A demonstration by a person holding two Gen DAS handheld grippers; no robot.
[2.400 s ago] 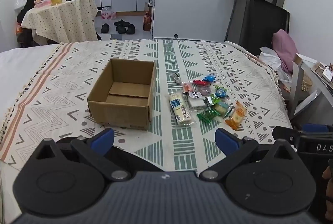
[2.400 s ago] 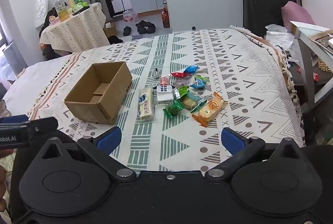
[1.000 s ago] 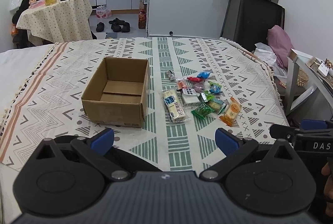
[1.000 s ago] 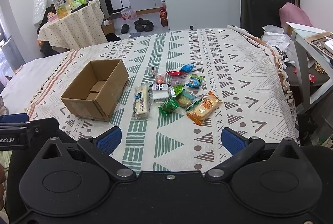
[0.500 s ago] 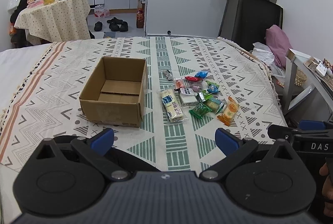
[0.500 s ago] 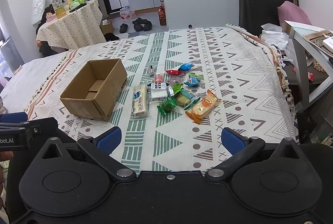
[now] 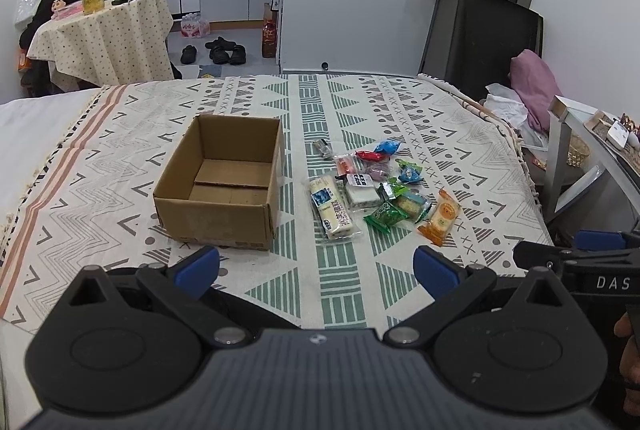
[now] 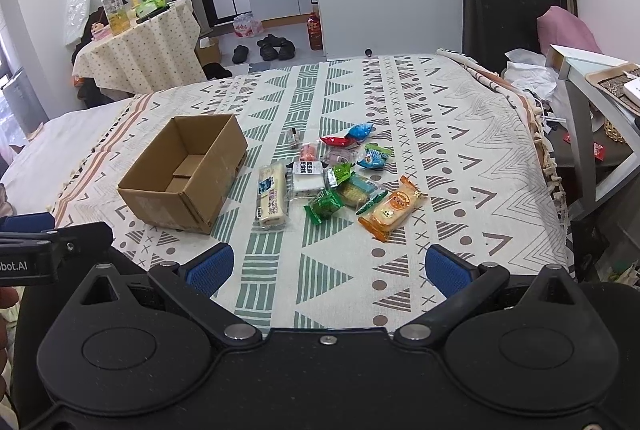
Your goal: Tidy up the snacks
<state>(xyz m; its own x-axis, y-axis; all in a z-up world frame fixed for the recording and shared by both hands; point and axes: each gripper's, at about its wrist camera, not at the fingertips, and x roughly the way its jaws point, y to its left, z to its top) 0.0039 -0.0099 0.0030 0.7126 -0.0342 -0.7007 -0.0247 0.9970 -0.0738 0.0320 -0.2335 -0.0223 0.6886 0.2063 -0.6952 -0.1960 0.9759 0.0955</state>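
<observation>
An open, empty cardboard box [image 7: 224,186] [image 8: 186,174] stands on the patterned cloth. To its right lies a cluster of several wrapped snacks: a long white bar [image 7: 331,207] [image 8: 273,197], an orange packet [image 7: 439,216] [image 8: 391,208], a green packet [image 7: 386,216] [image 8: 325,204], a white packet [image 8: 307,175], blue candies [image 8: 374,155]. My left gripper [image 7: 316,268] is open and empty, near the front edge, short of the box. My right gripper [image 8: 328,270] is open and empty, short of the snacks.
The patterned cloth [image 7: 400,110] covers a wide bed-like surface. A small table with bottles [image 7: 100,30] stands far left. A black chair [image 7: 492,38] and a side table [image 7: 580,150] stand at the right. Shoes [image 7: 218,50] lie on the floor beyond.
Both grippers have drawn back slightly and risen; the box and snacks look a little smaller and farther. Nothing on the cloth has moved. Both grippers stay open.
</observation>
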